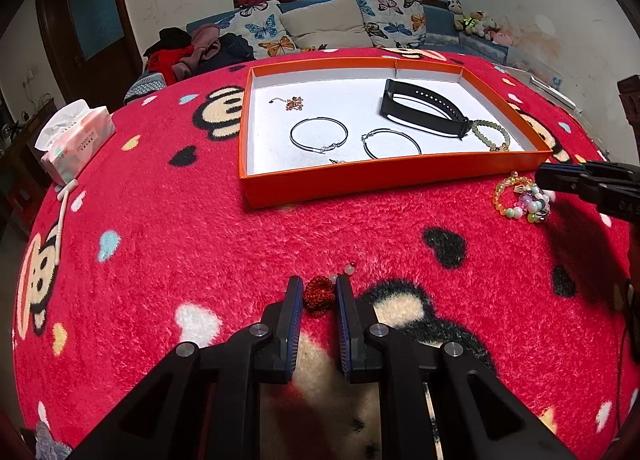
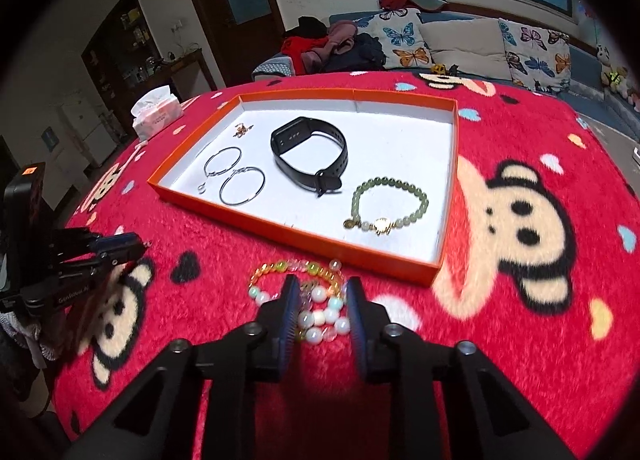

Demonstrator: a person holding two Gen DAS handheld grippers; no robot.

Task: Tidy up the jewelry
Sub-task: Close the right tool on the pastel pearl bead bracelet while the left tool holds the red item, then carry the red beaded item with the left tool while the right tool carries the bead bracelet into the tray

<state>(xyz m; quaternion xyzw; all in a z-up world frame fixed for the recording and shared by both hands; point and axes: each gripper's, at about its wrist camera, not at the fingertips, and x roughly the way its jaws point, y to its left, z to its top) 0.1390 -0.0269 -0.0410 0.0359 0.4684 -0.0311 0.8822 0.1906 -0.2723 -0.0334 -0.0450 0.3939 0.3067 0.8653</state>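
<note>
An orange tray (image 1: pixel 360 179) (image 2: pixel 304 246) on the red plush cloth holds a black wristband (image 1: pixel 424 108) (image 2: pixel 308 156), two hoop earrings (image 1: pixel 319 134) (image 2: pixel 242 185), a green bead bracelet (image 1: pixel 491 134) (image 2: pixel 390 202) and a small brooch (image 1: pixel 294 102) (image 2: pixel 243 130). My left gripper (image 1: pixel 319 289) is open around a red braided trinket with white beads (image 1: pixel 319 292) on the cloth. My right gripper (image 2: pixel 322 292) is open over a colourful bead bracelet pile (image 2: pixel 316 314) (image 1: pixel 520 198) beside the tray's near edge.
A tissue pack (image 1: pixel 72 140) (image 2: pixel 157 113) sits at the cloth's left edge with a white stick (image 1: pixel 60 220) near it. A sofa with butterfly cushions (image 1: pixel 332 26) stands behind the table. Each gripper shows in the other's view, the right (image 1: pixel 592 184) and the left (image 2: pixel 80 260).
</note>
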